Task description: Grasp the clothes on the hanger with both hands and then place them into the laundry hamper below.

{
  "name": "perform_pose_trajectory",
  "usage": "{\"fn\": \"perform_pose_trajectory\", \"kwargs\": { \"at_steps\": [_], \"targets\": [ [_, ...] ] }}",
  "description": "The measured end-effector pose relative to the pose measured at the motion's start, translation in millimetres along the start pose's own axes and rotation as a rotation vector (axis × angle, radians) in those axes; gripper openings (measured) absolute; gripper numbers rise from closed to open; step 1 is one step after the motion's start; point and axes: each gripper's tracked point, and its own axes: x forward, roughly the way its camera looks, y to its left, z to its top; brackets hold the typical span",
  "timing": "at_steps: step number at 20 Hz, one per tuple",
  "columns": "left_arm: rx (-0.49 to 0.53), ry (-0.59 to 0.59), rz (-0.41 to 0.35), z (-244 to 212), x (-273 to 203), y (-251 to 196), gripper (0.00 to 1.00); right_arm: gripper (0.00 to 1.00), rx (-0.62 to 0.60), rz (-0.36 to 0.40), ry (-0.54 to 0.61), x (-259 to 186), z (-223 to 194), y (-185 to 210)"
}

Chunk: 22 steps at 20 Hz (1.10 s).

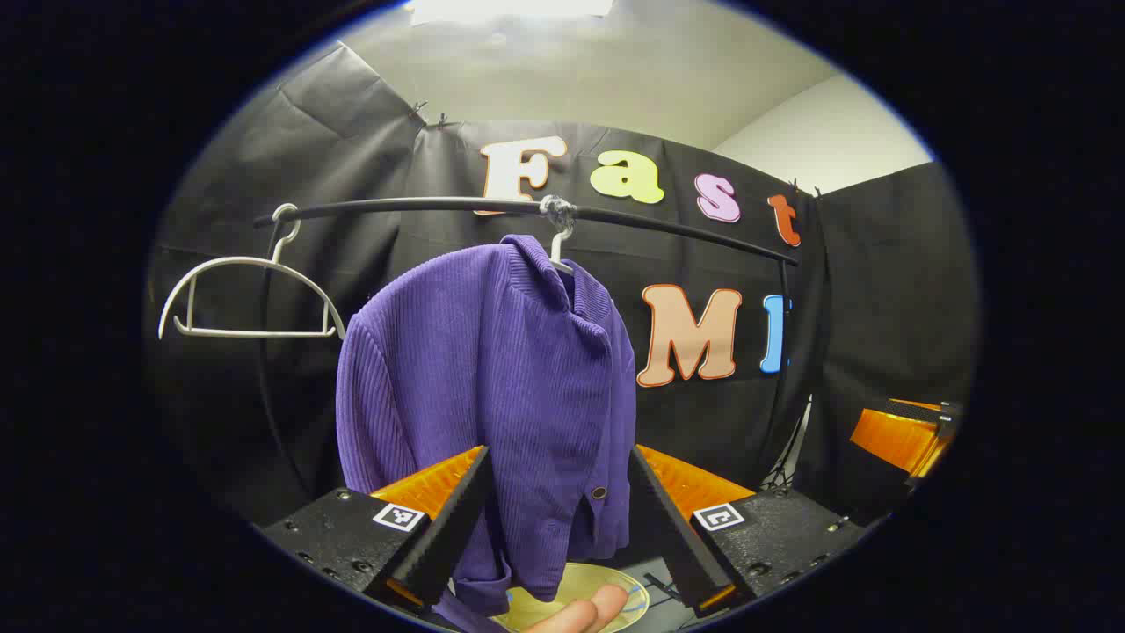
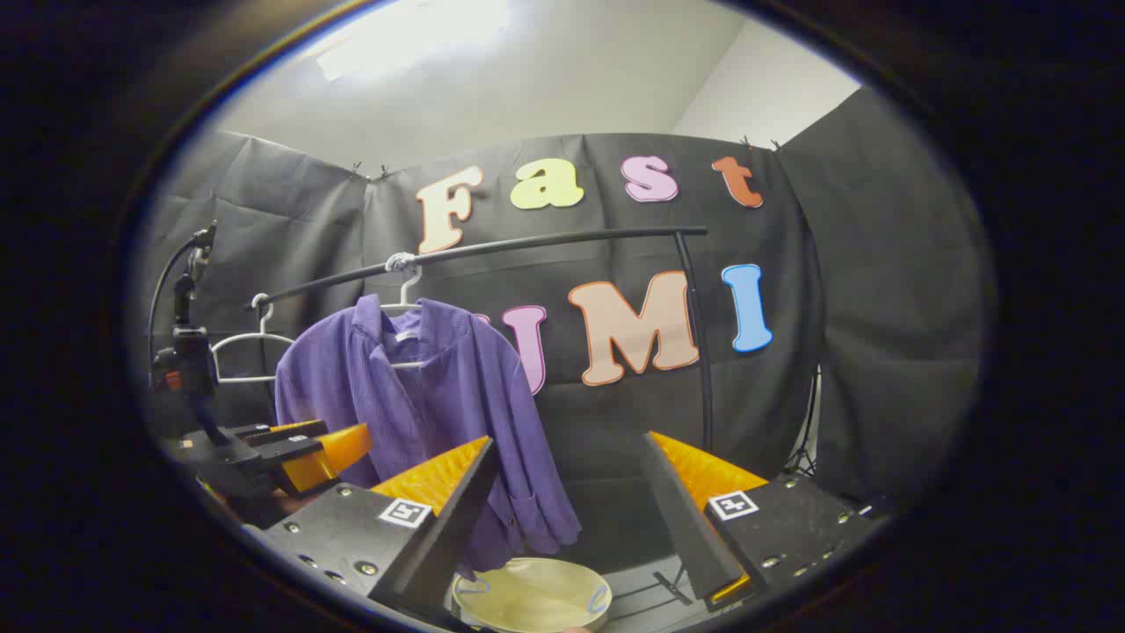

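Observation:
A purple ribbed cardigan (image 1: 492, 369) hangs on a white hanger (image 1: 559, 246) from a black rail (image 1: 413, 204). In the left gripper view my left gripper (image 1: 558, 453) is open, close up to the cardigan's lower half, which hangs in the gap between the fingers; I cannot tell whether the cloth touches them. In the right gripper view my right gripper (image 2: 569, 444) is open and holds nothing, a little back from the cardigan (image 2: 422, 387) and to its right. The pale yellow hamper (image 2: 527, 567) stands on the floor under the garment, and the left gripper view also catches the hamper (image 1: 584, 580).
An empty white hanger (image 1: 246, 290) hangs at the rail's left end. A camera on a stand (image 2: 180, 352) rises at the left. The rail's upright post (image 2: 699, 352) stands to the right. A person's fingertips (image 1: 589, 611) show over the hamper.

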Motion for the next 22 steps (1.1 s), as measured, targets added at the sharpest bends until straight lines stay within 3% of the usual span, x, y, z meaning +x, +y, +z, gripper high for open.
{"fn": "perform_pose_trajectory", "kwargs": {
  "at_steps": [1,3,7,8,9,11,12,14,15,16,17,22],
  "targets": [
    [0.003,0.0,0.0,0,0,0,0.92,0.94,0.003,0.005,0.0,1,0,1],
    [0.012,0.001,-0.001,0,1,0,0.92,0.93,0.004,0.014,-0.005,1,2,3],
    [0.028,0.006,-0.001,-2,2,0,0.92,0.94,-0.004,0.024,-0.012,1,-1,5],
    [0.03,0.007,0.001,-3,2,-1,0.92,1.0,-0.003,0.026,-0.009,2,-4,5],
    [0.031,0.007,0.005,-4,2,0,0.92,0.93,-0.001,0.027,-0.004,3,-7,4],
    [0.041,0.006,0.021,-5,3,0,0.92,0.99,0.0,0.034,0.002,6,-14,2],
    [0.047,0.005,0.029,-6,3,0,0.92,0.94,0.0,0.036,0.003,7,-17,0],
    [0.057,-0.002,0.033,-8,5,-4,0.92,0.94,0.008,0.038,0.019,12,-28,-2],
    [0.064,0.0,0.04,-11,6,-5,0.95,0.99,0.012,0.047,0.031,15,-33,0],
    [0.072,0.008,0.051,-14,8,-5,0.92,0.94,0.014,0.06,0.035,18,-36,2],
    [0.079,0.016,0.058,-19,9,-6,0.92,0.99,0.021,0.068,0.033,21,-38,3],
    [0.088,0.043,0.103,-33,30,-5,0.92,0.99,0.039,0.083,0.047,33,-51,4]
  ]
}}
